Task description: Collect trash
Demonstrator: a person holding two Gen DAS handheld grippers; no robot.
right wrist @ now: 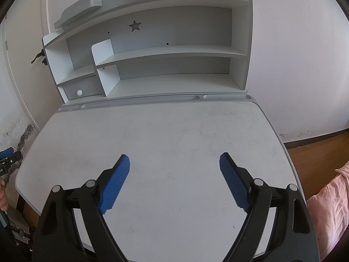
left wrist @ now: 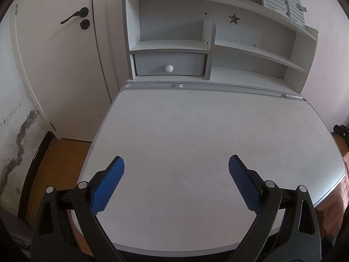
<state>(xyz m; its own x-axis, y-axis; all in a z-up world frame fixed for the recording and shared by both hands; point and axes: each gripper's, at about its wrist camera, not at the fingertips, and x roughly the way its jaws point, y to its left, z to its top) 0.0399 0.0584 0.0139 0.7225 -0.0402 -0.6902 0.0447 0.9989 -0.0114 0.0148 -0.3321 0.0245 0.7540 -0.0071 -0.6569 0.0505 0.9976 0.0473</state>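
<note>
My left gripper [left wrist: 176,163] is open and empty, its blue pads spread wide above the near part of a white desk top [left wrist: 196,131]. My right gripper [right wrist: 174,161] is open and empty too, above the same desk top [right wrist: 163,135]. No trash and no bin shows in either view. The left gripper's tip also shows at the far left edge of the right wrist view [right wrist: 8,156], beside the desk's left side.
A white hutch with shelves [left wrist: 250,50] and a small drawer with a round knob [left wrist: 169,68] stands at the desk's back. A door [left wrist: 54,65] is to the left. Pink fabric [right wrist: 329,200] lies to the right. A grooved pen tray [right wrist: 218,97] runs along the back edge.
</note>
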